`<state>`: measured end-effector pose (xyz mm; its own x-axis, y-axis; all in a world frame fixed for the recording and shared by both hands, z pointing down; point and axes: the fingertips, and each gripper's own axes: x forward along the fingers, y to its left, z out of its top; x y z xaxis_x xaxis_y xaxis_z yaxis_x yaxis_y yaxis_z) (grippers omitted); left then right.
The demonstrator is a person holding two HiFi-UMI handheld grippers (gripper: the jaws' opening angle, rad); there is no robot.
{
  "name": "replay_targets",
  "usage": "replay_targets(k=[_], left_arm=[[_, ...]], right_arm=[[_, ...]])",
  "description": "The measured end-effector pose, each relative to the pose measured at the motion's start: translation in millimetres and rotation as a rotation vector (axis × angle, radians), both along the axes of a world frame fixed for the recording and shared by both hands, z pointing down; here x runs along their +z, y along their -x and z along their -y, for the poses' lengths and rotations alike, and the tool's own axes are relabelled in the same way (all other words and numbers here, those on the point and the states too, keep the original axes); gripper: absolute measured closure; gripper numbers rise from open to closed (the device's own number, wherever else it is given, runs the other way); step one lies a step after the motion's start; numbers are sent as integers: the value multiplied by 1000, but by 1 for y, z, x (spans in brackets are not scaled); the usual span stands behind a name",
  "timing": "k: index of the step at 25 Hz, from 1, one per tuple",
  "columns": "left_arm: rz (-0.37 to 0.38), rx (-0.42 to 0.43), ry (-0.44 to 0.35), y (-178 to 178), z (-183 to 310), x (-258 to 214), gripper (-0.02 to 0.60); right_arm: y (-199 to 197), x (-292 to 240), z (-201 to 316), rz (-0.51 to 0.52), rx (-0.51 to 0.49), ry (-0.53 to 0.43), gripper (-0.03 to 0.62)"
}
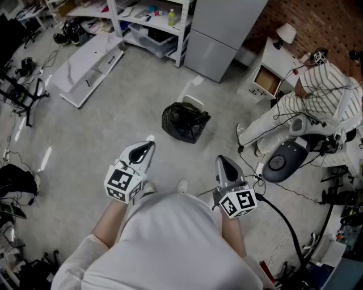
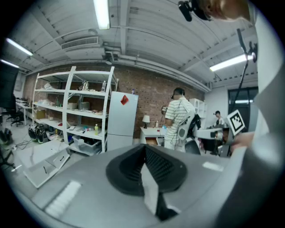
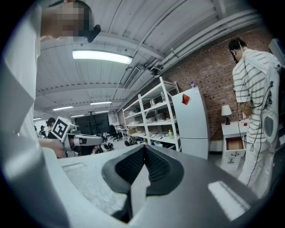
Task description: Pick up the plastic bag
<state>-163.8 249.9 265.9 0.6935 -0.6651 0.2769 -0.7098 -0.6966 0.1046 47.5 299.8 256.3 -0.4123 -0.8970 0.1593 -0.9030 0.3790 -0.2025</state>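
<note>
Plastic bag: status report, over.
Left gripper shut, empty. Right gripper shut, empty. Black plastic bag on floor ahead, untouched. Nothing between.

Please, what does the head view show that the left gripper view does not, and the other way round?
Only the head view: the black plastic bag on the floor. Only the left gripper view: the ceiling lights. Both: the white shelf rack, the tall pale cabinet, the person in a striped shirt, and the left gripper, jaws shut on nothing.
</note>
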Motion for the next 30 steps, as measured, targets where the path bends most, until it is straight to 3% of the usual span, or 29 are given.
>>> replay_targets(k=[23,30], left_arm=[[19,-21,21,-23,-5,8,577],[33,-65,32,-51,4,18,577]], right_arm=[[-14,10,0,1,-52,27,592],[-47,22,14,9,-97,36,592]])
